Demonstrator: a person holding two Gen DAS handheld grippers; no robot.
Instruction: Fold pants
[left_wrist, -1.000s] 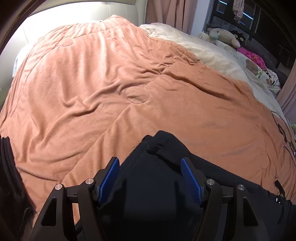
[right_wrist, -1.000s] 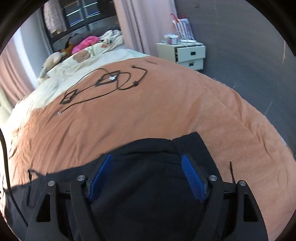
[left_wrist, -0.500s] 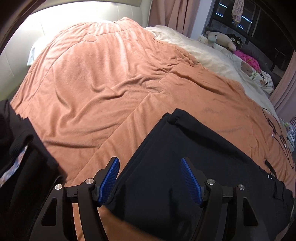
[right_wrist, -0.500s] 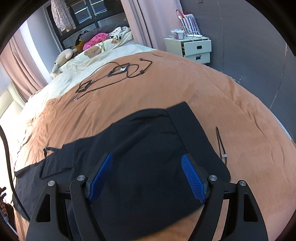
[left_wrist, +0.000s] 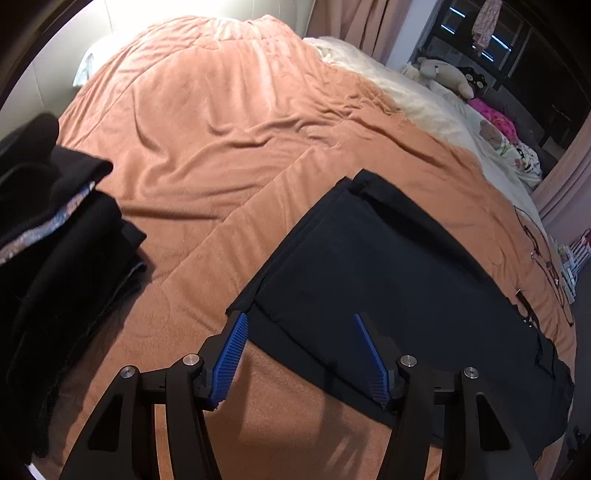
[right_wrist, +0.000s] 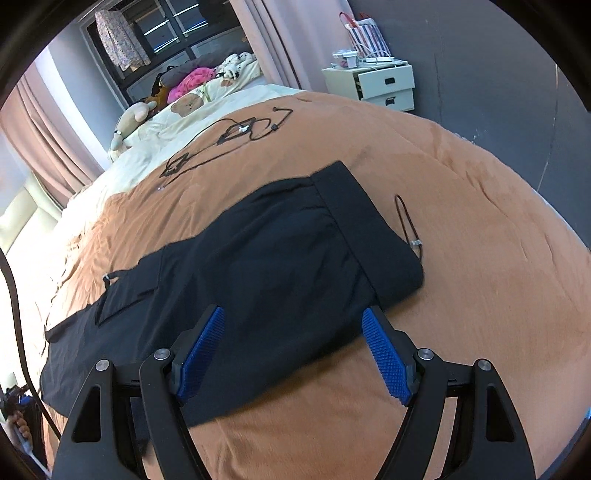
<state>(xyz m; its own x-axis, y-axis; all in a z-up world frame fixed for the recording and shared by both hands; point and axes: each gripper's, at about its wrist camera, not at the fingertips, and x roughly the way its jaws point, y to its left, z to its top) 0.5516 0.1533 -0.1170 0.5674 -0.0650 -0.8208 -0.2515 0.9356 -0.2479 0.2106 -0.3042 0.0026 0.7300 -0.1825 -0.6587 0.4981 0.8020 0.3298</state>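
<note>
One pants (left_wrist: 388, 280), two grippers, four fingers (right_wrist: 384, 350)

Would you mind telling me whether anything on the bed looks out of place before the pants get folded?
Yes: a thin loop of cord lies on the orange blanket right beside the waistband of the black pants. A tangle of black cables is spread farther back. Both claws are open and hold nothing.

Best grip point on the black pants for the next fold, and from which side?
Probably the two corners at each end of the pants. Right gripper takes the waistband corner, left gripper the leg hem corner. Come in low from the near edge, where both lie flat on the blanket just ahead of the open jaws.
</note>
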